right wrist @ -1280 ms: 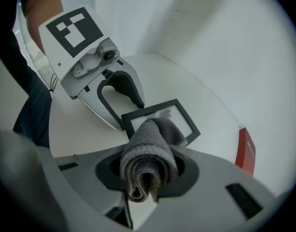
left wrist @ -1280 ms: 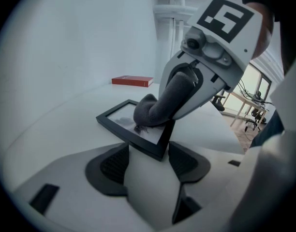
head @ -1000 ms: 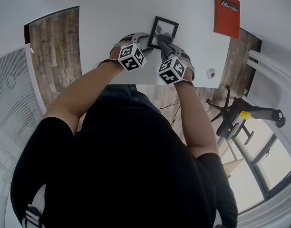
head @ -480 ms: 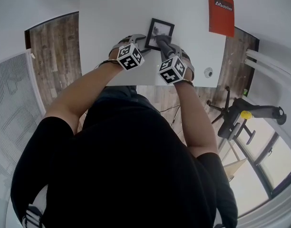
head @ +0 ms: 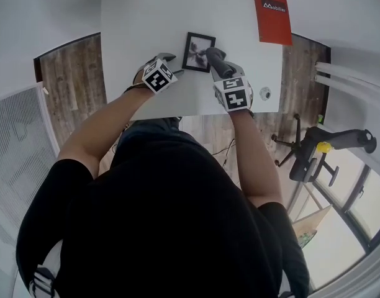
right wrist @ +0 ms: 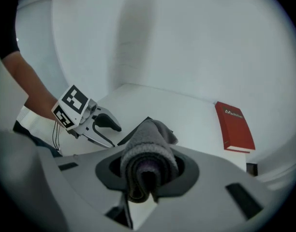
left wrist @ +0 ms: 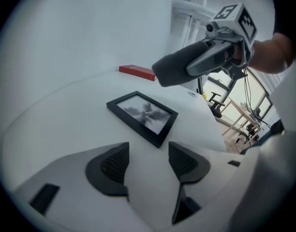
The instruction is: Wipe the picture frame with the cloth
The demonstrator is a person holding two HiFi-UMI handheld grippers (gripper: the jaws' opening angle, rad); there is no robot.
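Cloth (right wrist: 147, 149) pinched in right hand-held gripper (right wrist: 148, 174), nr picture frame (head: 195, 49) on table (head: 146, 36), left hand-held gripper (left wrist: 147, 162) w/ jaws apart, empty

The red book (head: 272, 17) at the far right corner of the counter (head: 134, 17) bears a white logo and one white word across its cover. The word looks like "Mobilier", but the letters are small. The cubes on the left gripper (left wrist: 148, 164) and right gripper (right wrist: 147, 168) carry black-and-white square markers without letters.

The person is wearing a black short-sleeved T-shirt (head: 171, 228). At twelve o'clock, the pale grey left gripper (head: 170, 61) and right gripper (head: 215, 59) are each carrying a black-and-white marker cube (head: 157, 77).
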